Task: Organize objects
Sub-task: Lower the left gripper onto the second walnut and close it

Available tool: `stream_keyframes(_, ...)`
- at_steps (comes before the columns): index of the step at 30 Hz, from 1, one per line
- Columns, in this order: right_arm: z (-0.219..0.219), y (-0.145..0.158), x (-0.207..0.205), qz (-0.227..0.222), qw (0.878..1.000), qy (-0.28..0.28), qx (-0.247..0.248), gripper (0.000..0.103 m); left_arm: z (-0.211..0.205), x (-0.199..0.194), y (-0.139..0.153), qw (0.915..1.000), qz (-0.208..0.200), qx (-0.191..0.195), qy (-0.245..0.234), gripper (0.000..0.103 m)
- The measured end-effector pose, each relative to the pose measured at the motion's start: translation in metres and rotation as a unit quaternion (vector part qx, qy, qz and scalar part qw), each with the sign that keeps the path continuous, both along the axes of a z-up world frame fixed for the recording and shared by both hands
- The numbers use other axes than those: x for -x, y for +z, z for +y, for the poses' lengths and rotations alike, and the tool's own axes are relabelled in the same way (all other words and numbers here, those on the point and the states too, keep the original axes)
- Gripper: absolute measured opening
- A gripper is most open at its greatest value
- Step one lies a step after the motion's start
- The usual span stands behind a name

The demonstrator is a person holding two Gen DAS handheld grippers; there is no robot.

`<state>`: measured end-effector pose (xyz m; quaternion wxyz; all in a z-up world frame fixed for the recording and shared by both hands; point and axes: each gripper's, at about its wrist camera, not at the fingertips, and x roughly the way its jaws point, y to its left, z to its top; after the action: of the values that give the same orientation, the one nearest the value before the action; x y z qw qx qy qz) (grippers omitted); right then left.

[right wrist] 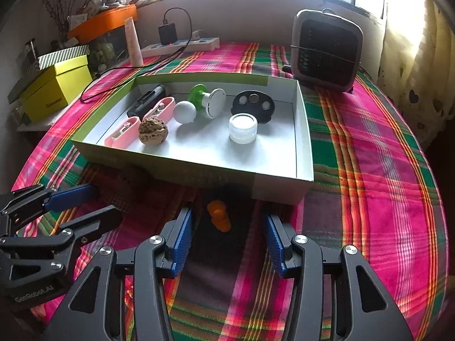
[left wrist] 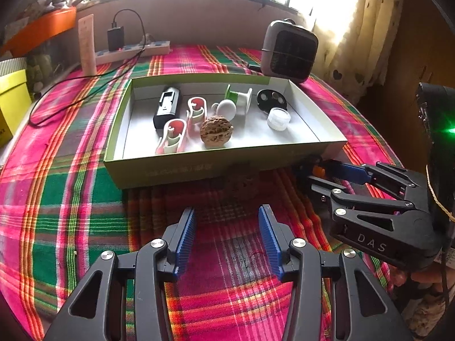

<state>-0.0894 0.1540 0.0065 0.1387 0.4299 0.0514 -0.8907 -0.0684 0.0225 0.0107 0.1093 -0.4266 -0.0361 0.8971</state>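
Note:
An open white and green box (left wrist: 199, 167) (right wrist: 301, 130) on the plaid cloth holds a walnut (left wrist: 216, 133) (right wrist: 153, 131), two pink clips, a black device, a white knob, a green spool, a black disc and a clear jar (right wrist: 242, 128). A second walnut (left wrist: 241, 185) lies in shadow on the cloth before the box's front wall, just ahead of my left gripper (left wrist: 227, 213) (right wrist: 106, 203), which is open and empty. A small orange piece (right wrist: 219, 216) (left wrist: 318, 170) lies on the cloth between the tips of my open right gripper (right wrist: 229, 227) (left wrist: 310, 177); the pads stand apart from it.
A grey fan heater (left wrist: 290, 51) (right wrist: 327, 51) stands behind the box at the right. A power strip (right wrist: 182, 45) with a black charger and its cable, a pale tube and a yellow box (right wrist: 57, 85) sit at the back left. A curtain hangs on the right.

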Motion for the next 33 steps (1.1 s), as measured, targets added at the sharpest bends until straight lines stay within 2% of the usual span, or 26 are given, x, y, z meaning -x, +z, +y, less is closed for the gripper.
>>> stream_keyframes(3, -0.002, 0.000, 0.000, 0.001, 1.000, 0.004, -0.007, 0.047, 0.003, 0.002, 0.000, 1.0000, 0.000, 0.002, -0.002, 0.044)
stream_keyframes(6, 0.000, 0.001, 0.000, 0.003, 1.000, 0.006, -0.004, 0.037, 0.006, 0.005, 0.000, 1.0000, 0.000, 0.006, -0.002, 0.044)
stream_keyframes(14, 0.002, 0.001, -0.001, 0.003, 1.000, 0.014, 0.001, 0.026, 0.014, 0.014, 0.000, 0.9998, 0.001, 0.018, -0.005, 0.044)
stream_keyframes(25, 0.007, 0.001, -0.002, 0.001, 1.000, 0.014, 0.013, 0.025, 0.023, 0.024, 0.000, 0.9995, 0.004, 0.031, 0.001, 0.043)
stream_keyframes(28, 0.008, 0.001, -0.002, 0.000, 1.000, 0.015, 0.017, 0.025, 0.023, 0.025, 0.001, 0.9995, 0.004, 0.033, 0.004, 0.032)
stream_keyframes(33, 0.009, 0.001, -0.002, 0.000, 1.000, 0.016, 0.019, 0.025, 0.023, 0.025, 0.002, 0.9993, 0.004, 0.036, 0.006, 0.029)
